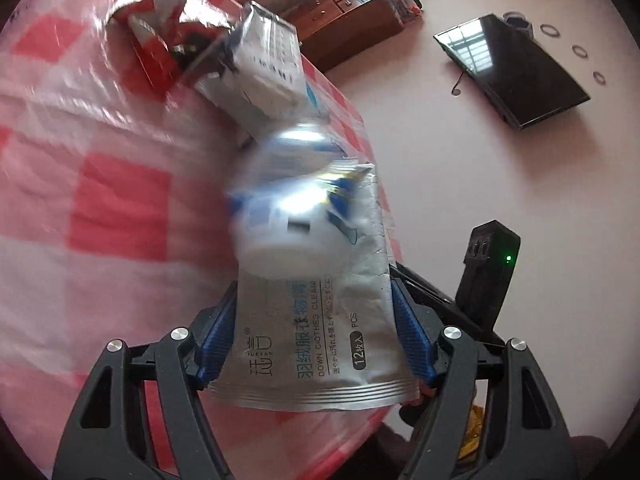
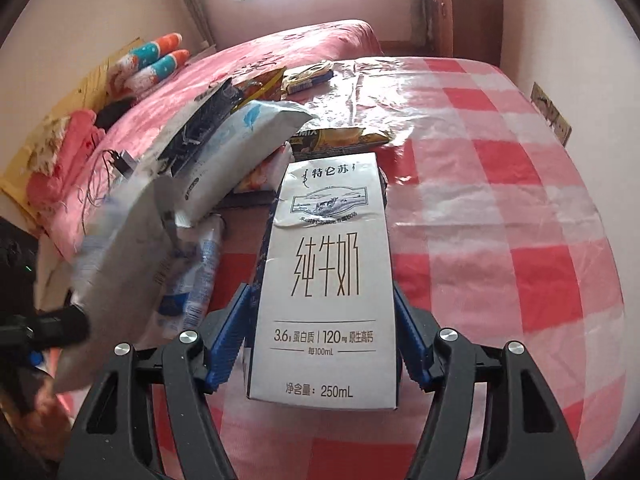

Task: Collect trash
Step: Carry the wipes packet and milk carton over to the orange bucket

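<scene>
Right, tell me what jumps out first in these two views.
The white milk carton fills the right wrist view, clamped in the right gripper above the red-checked cloth. In the left view, the left gripper holds a silver wipes pouch, blurred at its far end.

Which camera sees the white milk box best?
The right wrist view: the white rectangular milk carton fills the middle, sharp, gripped between the right tongs. The left wrist view shows only a blurred white box that may be it.
</scene>
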A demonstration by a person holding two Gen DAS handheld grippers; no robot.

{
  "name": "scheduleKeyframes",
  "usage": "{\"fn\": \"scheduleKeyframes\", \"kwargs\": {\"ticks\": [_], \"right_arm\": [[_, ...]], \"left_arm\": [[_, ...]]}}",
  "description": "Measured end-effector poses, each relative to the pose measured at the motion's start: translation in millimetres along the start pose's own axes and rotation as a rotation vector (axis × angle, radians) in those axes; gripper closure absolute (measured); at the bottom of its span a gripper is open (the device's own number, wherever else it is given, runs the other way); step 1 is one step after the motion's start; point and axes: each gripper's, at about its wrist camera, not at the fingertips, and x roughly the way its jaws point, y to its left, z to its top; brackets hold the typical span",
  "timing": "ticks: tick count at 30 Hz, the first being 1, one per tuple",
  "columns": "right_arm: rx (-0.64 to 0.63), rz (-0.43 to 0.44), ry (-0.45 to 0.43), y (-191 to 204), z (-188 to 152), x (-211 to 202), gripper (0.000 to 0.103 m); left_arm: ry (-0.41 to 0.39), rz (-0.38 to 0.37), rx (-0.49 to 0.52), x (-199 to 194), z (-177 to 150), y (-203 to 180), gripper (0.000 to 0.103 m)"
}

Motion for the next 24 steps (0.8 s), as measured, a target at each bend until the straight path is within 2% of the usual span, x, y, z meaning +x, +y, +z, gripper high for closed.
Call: {"fn": "scheduleKeyframes", "kwargs": {"ticks": [2,12,19,24], "right_arm": [[0.015,0.006,-0.004,-3.7,-1.4,-5.2,0.036],[0.070,0.091,-0.062,-11.9,-8.5,-35.9,0.036],[0.062,0.153,-0.071,3.8,-12.1,-50.4,0.036],[0.046,0.229,-0.050,25.8,-11.4,-53.1,0.036]], "left_arm": [[-0.002,-0.029,-0.020,2.3,-4.4,-1.0,0.031],[0.011,-0.080,0.039,10.9,-25.8,-29.7,0.031],[-0.034,-0.084,0.070,-15.5,-34.3,-37.6,0.031],[-0.085,-0.085,0.066,-50.7,-45.9,-30.1,0.031]]}}
